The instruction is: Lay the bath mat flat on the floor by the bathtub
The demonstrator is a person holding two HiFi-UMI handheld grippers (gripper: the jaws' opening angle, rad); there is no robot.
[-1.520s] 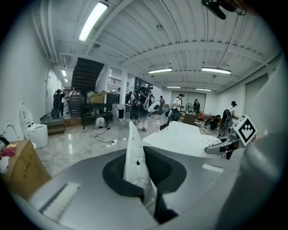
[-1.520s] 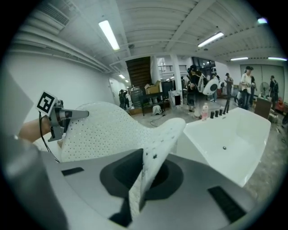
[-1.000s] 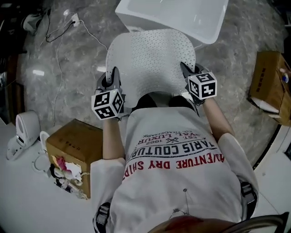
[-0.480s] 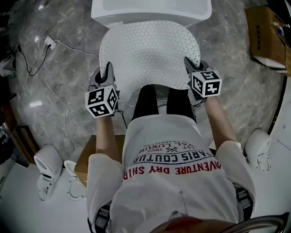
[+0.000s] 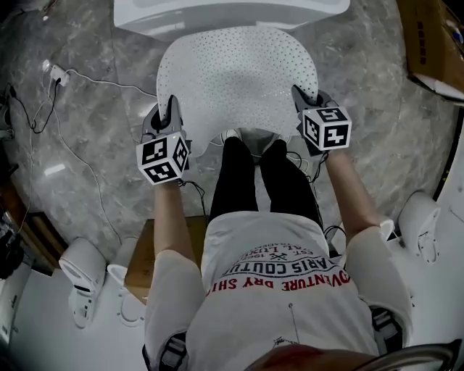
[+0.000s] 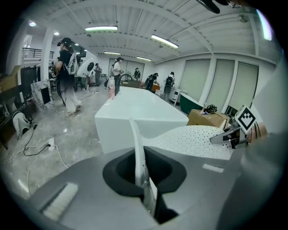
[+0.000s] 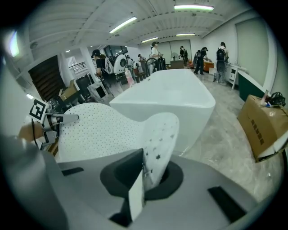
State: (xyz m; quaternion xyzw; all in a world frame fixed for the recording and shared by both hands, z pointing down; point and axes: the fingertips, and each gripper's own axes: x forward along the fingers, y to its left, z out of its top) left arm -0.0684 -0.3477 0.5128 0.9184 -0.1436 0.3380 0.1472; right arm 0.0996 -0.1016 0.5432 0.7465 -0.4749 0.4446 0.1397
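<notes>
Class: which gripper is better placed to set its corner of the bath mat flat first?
Left gripper, marginally: both hold the bath mat, but the corner at the right gripper curls upward.

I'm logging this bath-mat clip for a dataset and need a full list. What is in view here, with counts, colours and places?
bath mat: one, white with small holes, spread in front of the bathtub, held at both near corners
bathtub: one, white, top of head view
cardboard boxes: two, brown, upper right and beside the person's left arm
power strip: one, white, left of head view
machines: two, white, lower left and right edge
bystanders: several, dark clothes, background of gripper views
left gripper: one, grey, shut on mat
right gripper: one, grey, shut on mat
person: one, white printed T-shirt, black trousers
</notes>
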